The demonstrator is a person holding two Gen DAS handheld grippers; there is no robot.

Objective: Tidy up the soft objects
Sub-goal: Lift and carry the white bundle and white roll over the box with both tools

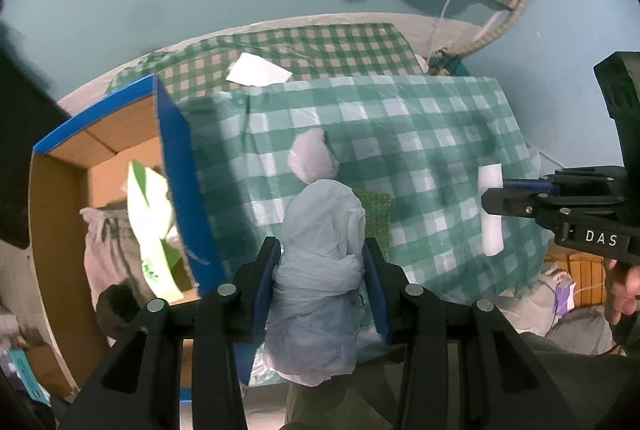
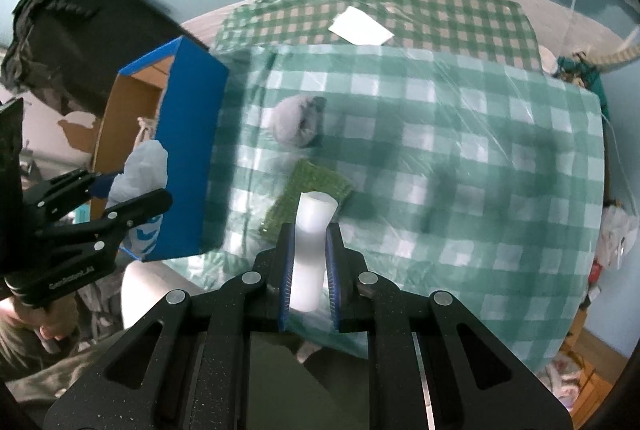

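Dim, bluish light; motion blur smears the checked tablecloth [image 2: 440, 134]; fisheye bends edges into dark vignetted corners

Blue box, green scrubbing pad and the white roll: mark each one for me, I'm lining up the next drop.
blue box [image 2: 188, 166], right wrist view, on its blue outer side wall.
green scrubbing pad [image 2: 316, 179], right wrist view, on its upper surface.
white roll [image 2: 308, 250], right wrist view, mid-length, where the right claw's fingers pinch it.

A white foam roll [image 2: 309, 250] is clamped between the pads of the right tool [image 2: 310, 266] at lower centre. At left, a bundled plastic bag [image 2: 140, 174] is gripped by the left tool [image 2: 132, 190] beside a blue box [image 2: 192, 158]. A green pad [image 2: 304, 190] lies on the checked desk [image 2: 460, 158].
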